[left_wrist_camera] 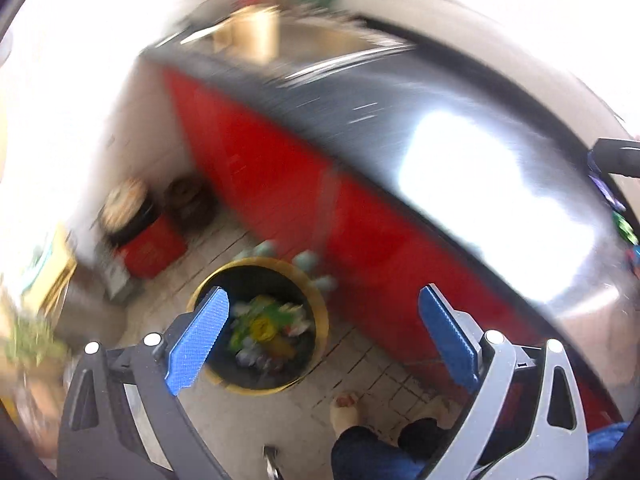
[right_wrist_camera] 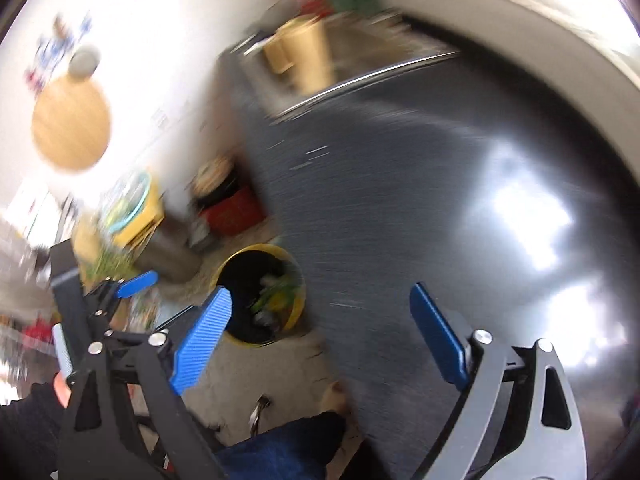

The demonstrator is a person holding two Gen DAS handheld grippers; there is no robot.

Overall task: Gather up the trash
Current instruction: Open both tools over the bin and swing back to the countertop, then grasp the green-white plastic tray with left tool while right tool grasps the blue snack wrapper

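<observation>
We see the trash bin [left_wrist_camera: 260, 326], a round black tub with a yellow rim, standing on the tiled floor [left_wrist_camera: 360, 380] just beside the red cabinet front [left_wrist_camera: 280, 184]. Inside it lies a heap of trash [left_wrist_camera: 268, 326], green, yellow and pale scraps, too blurred for us to name piece by piece. From the right wrist view the same bin [right_wrist_camera: 262, 294] shows below the near edge of the dark countertop [right_wrist_camera: 400, 200], again with the litter [right_wrist_camera: 276, 294] inside. Our left gripper [left_wrist_camera: 324, 340] hangs above the bin with its blue pads spread wide and nothing between them; its left pad [left_wrist_camera: 198, 340] overlaps the bin's rim in the picture. Our right gripper [right_wrist_camera: 320, 340] is likewise spread wide and holds nothing, sitting over the counter's edge, and the left gripper [right_wrist_camera: 120, 292] appears at its left side, held by a hand in a dark sleeve [right_wrist_camera: 28, 420]. Bare feet [left_wrist_camera: 346, 408] and dark trouser legs [left_wrist_camera: 368, 448] stand on the floor near the bin. Farther off, a red box [left_wrist_camera: 154, 246] with a dark pot on top sits against the white wall, well apart from the bin. A sink [left_wrist_camera: 340, 40] and a tan board [left_wrist_camera: 252, 34] lie at the counter's far end. A round wooden board [right_wrist_camera: 72, 128] hangs on the wall. Both views are heavily smeared.
</observation>
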